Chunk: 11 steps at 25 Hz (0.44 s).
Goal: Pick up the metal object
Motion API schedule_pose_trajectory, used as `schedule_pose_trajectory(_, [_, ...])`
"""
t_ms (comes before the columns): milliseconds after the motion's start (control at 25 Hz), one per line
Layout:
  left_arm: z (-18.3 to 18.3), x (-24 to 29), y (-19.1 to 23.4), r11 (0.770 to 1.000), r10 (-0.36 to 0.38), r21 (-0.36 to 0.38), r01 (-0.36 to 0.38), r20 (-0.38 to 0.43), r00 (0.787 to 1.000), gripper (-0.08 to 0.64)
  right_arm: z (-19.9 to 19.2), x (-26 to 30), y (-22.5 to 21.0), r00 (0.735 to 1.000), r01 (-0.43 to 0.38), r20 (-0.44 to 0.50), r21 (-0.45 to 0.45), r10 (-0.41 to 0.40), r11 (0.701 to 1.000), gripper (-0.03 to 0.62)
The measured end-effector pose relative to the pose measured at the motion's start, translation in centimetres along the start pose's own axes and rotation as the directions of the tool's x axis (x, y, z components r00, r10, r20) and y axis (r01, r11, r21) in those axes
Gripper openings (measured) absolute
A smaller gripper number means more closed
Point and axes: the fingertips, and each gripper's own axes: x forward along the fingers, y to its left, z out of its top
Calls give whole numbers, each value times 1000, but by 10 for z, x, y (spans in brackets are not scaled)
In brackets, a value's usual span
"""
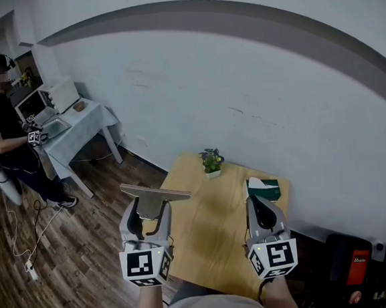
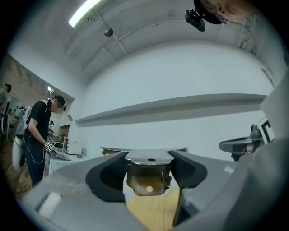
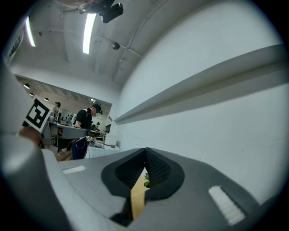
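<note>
The metal object (image 1: 155, 195) is a flat steel blade with a folded handle, held in the air over the left edge of the wooden table (image 1: 214, 238). My left gripper (image 1: 148, 213) is shut on its handle, and the blade lies level across the fingertips. In the left gripper view the metal object (image 2: 149, 173) fills the gap between the dark pads (image 2: 110, 173) of the left gripper (image 2: 148, 159). My right gripper (image 1: 260, 203) hovers over the table's right side, shut with nothing in it. In the right gripper view its tips (image 3: 145, 155) meet.
A small potted plant (image 1: 212, 162) and a green tissue box (image 1: 263, 188) stand at the table's far edge by the white wall. A person (image 1: 3, 133) stands at a white table (image 1: 77, 130) with laptops, far left. Cables lie on the wood floor (image 1: 28, 265).
</note>
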Motion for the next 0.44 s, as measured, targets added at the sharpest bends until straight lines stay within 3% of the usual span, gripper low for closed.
schedule_pose_trajectory(440, [-2, -4, 1, 1000, -5, -6, 5, 2, 1000, 305, -2, -4, 4, 1000, 3, -1, -4, -3, 1000, 2])
